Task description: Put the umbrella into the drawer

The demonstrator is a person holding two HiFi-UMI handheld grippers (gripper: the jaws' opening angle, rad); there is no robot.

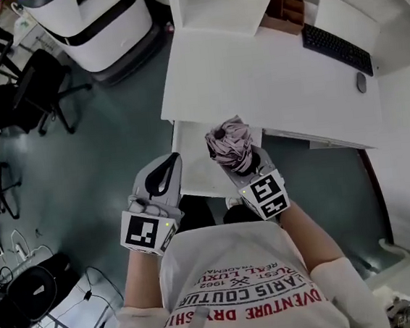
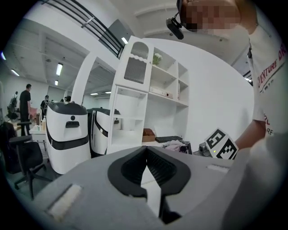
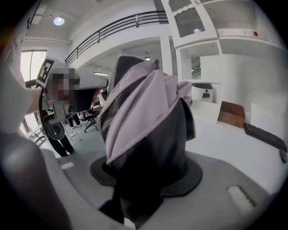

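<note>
Right gripper [image 1: 245,168] clamps the folded umbrella [image 1: 230,144] mid-bundle, likely light and squashy; drawer [image 1: 193,169] open at nine o'clock; left gripper [image 1: 166,172] pinched shut, empty

Left claw [image 2: 146,155] closed before white shelving [image 2: 134,112]

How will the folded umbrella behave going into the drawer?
The umbrella has loose lilac folds bulging past the right gripper, so its fabric likely flops and may snag on the drawer. It holds straight while clamped, suggesting a stiff core.
</note>
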